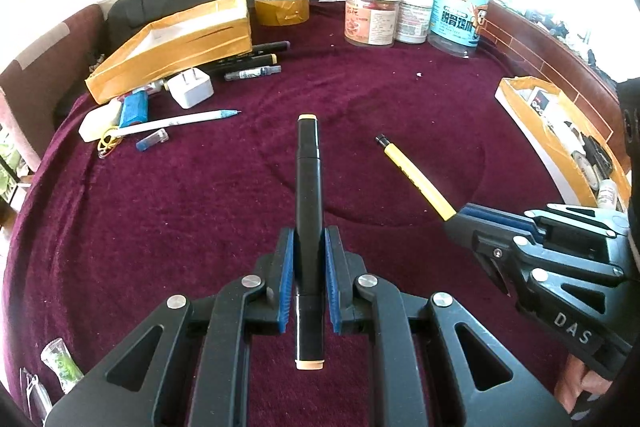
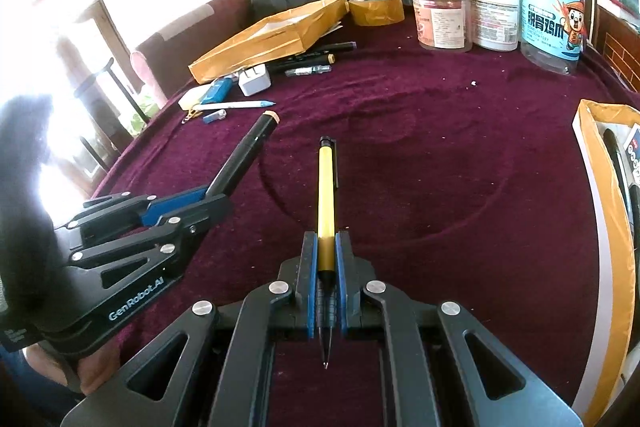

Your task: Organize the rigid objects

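Note:
My left gripper (image 1: 308, 233) is shut on a black marker (image 1: 307, 187) with tan end caps, which points away over the maroon cloth. The same marker (image 2: 245, 151) and left gripper (image 2: 218, 197) show at the left of the right wrist view. My right gripper (image 2: 327, 237) is shut on a yellow mechanical pencil (image 2: 326, 195), its metal tip pointing back toward the camera. In the left wrist view that pencil (image 1: 416, 177) sticks out of the right gripper (image 1: 460, 217) at the right. Both held items hang above the cloth.
A tape-covered box tray (image 1: 172, 47) lies at the far left, with markers, a white charger (image 1: 190, 87), a white pen (image 1: 176, 121) and small items beside it. A tape roll (image 1: 282, 9) and jars (image 1: 460, 3) stand at the back. Another tray (image 2: 612, 211) holding items sits at the right.

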`<state>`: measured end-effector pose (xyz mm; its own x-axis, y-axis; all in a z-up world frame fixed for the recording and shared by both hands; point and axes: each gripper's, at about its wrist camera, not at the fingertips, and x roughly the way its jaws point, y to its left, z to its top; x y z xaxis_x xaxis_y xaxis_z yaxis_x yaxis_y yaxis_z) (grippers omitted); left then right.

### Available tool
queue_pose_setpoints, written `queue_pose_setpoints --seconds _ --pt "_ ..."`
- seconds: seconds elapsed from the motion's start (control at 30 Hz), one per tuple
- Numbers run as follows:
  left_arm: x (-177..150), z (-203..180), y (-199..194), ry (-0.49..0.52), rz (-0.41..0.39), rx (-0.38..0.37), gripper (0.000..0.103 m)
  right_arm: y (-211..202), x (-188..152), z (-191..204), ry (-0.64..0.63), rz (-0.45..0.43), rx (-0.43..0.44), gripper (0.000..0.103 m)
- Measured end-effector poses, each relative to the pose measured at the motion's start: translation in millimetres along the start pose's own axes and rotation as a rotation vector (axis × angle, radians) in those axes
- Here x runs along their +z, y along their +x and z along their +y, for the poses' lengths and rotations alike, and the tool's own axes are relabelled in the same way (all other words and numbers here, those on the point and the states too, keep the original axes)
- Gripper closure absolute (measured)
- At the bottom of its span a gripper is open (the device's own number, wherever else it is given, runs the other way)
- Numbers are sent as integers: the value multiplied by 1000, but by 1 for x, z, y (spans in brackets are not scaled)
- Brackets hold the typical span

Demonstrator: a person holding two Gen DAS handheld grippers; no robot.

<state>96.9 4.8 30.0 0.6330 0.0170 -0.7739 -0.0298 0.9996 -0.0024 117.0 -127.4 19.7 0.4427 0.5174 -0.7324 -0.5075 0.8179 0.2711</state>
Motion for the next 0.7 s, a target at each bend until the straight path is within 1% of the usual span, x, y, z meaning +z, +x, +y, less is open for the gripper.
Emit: queue_pose_setpoints --seconds 0.23,0.43,0.53,0.7 --pt "1 2 -6 -8 -63 58 91 -4 -1 2 3 -24 -8 96" --pt "1 3 -9 -9 -103 92 91 -6 -1 1 11 -40 -1 96" --pt "1 2 -12 -3 -119 104 91 -7 -1 1 11 -46 6 96" --pt "2 3 -12 -4 -122 109 91 -8 -1 2 9 -54 1 96"
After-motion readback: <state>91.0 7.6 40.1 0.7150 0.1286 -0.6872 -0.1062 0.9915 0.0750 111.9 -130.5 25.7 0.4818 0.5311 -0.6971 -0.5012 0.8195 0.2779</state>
